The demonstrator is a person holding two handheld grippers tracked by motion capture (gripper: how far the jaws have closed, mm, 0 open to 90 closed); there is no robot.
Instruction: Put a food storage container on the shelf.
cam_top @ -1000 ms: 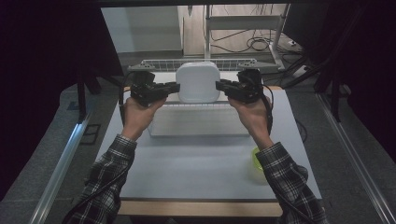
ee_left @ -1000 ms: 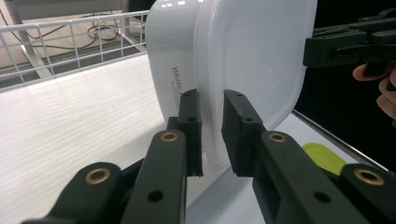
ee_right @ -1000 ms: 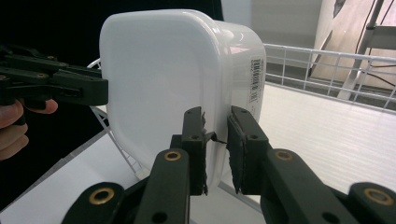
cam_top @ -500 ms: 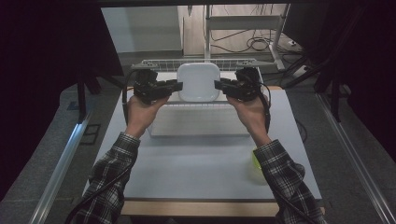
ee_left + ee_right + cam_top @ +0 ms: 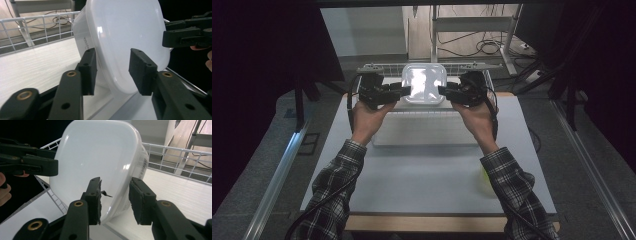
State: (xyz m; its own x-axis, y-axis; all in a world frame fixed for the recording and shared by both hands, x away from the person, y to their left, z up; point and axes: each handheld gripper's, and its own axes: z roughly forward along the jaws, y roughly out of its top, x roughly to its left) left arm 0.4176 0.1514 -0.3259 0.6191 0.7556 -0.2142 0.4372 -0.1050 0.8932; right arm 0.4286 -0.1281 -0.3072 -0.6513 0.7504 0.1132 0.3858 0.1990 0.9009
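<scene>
A white plastic container stands tilted in a white wire basket at the far end of the counter, directly between the two grippers. The left hand-held gripper reaches its left edge and the right hand-held gripper its right edge, tips pointing toward each other.

In the left gripper view, the left hand-held gripper has its jaws spread, having just been opening; the container's rim sits between the pads, and a clear gap shows beside the right pad. In the right gripper view, the right hand-held gripper is likewise spread and has just been opening, with the container's edge between its pads and daylight on the right side. Whether either inner pad touches the plastic cannot be told.

A yellow-green object lies near the right sleeve, well behind the right hand-held gripper.
</scene>
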